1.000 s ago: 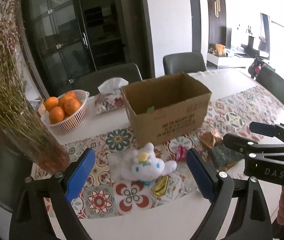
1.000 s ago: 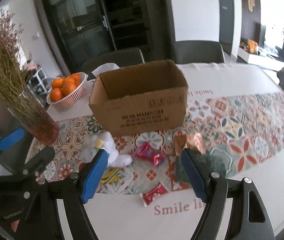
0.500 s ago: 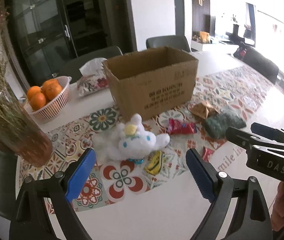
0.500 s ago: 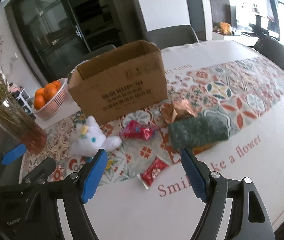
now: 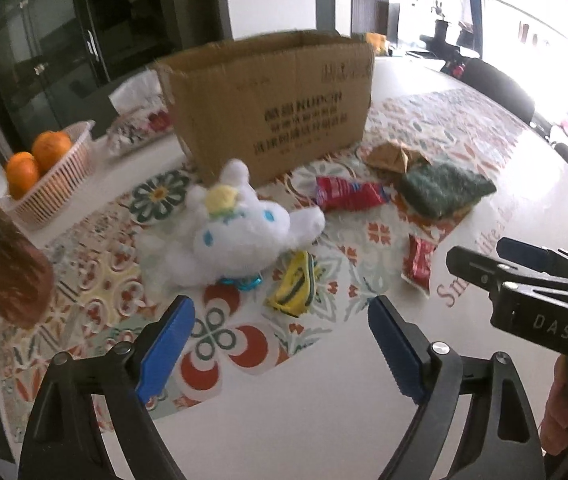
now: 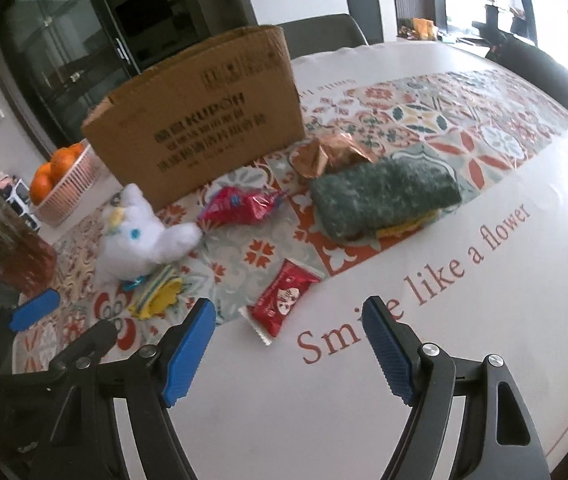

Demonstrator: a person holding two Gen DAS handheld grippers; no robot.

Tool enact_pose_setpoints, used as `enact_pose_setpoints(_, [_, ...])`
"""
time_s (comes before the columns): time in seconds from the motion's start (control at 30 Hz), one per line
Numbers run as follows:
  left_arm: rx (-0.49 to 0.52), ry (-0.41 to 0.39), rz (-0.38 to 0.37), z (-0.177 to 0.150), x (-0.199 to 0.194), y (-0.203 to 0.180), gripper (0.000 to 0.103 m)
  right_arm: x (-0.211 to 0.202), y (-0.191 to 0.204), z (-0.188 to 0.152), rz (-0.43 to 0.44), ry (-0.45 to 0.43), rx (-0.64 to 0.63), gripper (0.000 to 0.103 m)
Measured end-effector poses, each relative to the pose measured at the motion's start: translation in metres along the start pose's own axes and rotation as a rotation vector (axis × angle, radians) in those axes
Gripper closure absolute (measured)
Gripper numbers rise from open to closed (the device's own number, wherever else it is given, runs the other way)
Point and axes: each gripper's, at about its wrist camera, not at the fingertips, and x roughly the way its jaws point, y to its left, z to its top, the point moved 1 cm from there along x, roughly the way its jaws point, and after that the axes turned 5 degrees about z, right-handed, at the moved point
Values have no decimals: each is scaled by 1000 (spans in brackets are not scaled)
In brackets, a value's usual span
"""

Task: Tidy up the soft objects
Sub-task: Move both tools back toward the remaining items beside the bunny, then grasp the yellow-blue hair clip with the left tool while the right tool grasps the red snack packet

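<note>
A white plush toy (image 5: 244,228) (image 6: 140,236) lies on the patterned runner in front of an open cardboard box (image 5: 284,116) (image 6: 204,124). To its right rest a green scouring sponge (image 5: 444,188) (image 6: 384,196), a small yellow striped pouch (image 5: 294,284) (image 6: 160,292), a red snack packet (image 5: 348,194) (image 6: 240,206), a red sachet (image 5: 420,260) (image 6: 284,296) and a gold wrapper (image 5: 392,156) (image 6: 328,152). My left gripper (image 5: 282,306) hovers just short of the plush and pouch, jaws closing slightly with nothing between them. My right gripper (image 6: 288,306) stands open above the sachet, holding nothing.
A pink basket of oranges (image 5: 48,168) and a tissue pack (image 5: 136,124) sit left of the box. A vase of dried flowers (image 5: 0,264) stands at the near left. Dark chairs (image 6: 324,32) line the far side of the white table (image 6: 404,360).
Both grippers have sunk toward the table and tilted further down. The plush, sponge and packets now sit larger and closer in both views.
</note>
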Motion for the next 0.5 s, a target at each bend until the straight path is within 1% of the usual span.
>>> enact_pose_setpoints(0.13, [12,15,-35,-2,21,0,18,14,0,-4,-21,15,2,26])
enact_pose_setpoints(0.2, [22,29,-64,-2,31,1,19,18,-1,-4,-26,18,12,26])
enact_pose_setpoints(0.33, [28,62,-121,-2,51,3,26,28,-3,-3,-50,20,33,26])
enact_pose_setpoints(0.43, [20,83,-146,-1,62,5,30,34,-2,-3,-42,37,37,26])
enact_pose_setpoints(0.5, [15,85,-154,0,65,4,30,38,-3,-3,-36,45,42,26])
